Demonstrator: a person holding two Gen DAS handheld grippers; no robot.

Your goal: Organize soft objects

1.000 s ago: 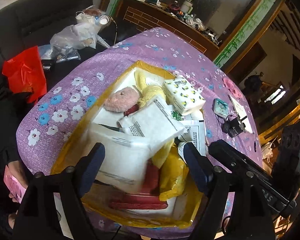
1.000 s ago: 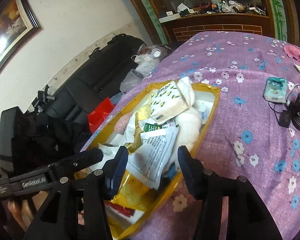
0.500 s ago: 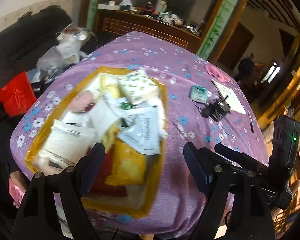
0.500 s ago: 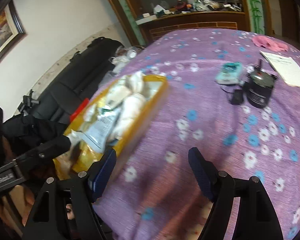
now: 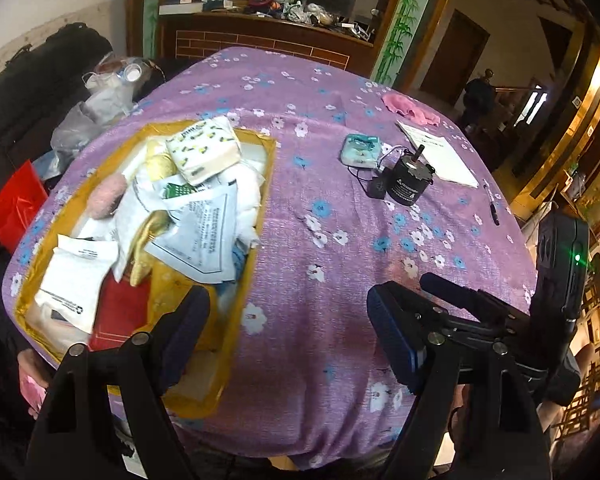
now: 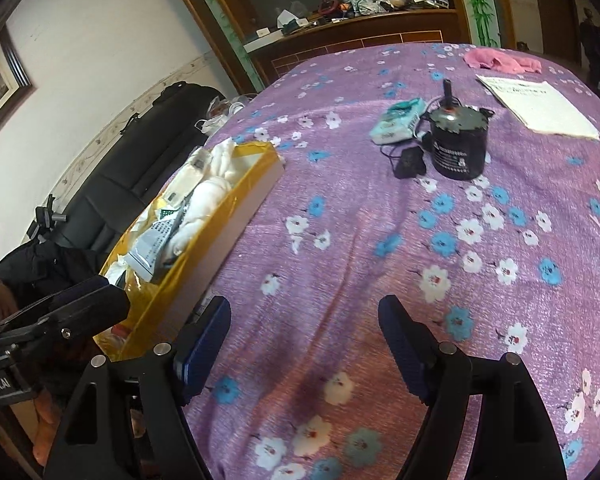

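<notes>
A table covered by a purple cloth printed with white and blue flowers (image 5: 340, 208) is seen from two gripper cameras. On its left part lies a shallow yellow cardboard box (image 5: 256, 240), heaped with soft objects: a white tissue pack patterned with small yellow and black marks (image 5: 204, 152), a fluffy pink round puff (image 5: 106, 196), white plastic packets printed with black text (image 5: 204, 232), a flat red pouch (image 5: 120, 312) and white wadding (image 6: 212, 192).

The left gripper (image 5: 288, 336) is held above the near edge of the table, its blue-padded jaws spread wide with nothing between them; its left finger overlaps the box's near corner in the view. The right gripper (image 6: 304, 348) is likewise spread wide and holds nothing, raised over bare cloth just beside the box.

Farther across the table, well apart from the box, a black cylindrical motor with a shaft (image 6: 456, 148) stands upright beside a small teal packet (image 6: 398, 120). Near them lie a white printed paper sheet (image 6: 540, 108) and a crumpled pink cloth (image 6: 500, 60).
</notes>
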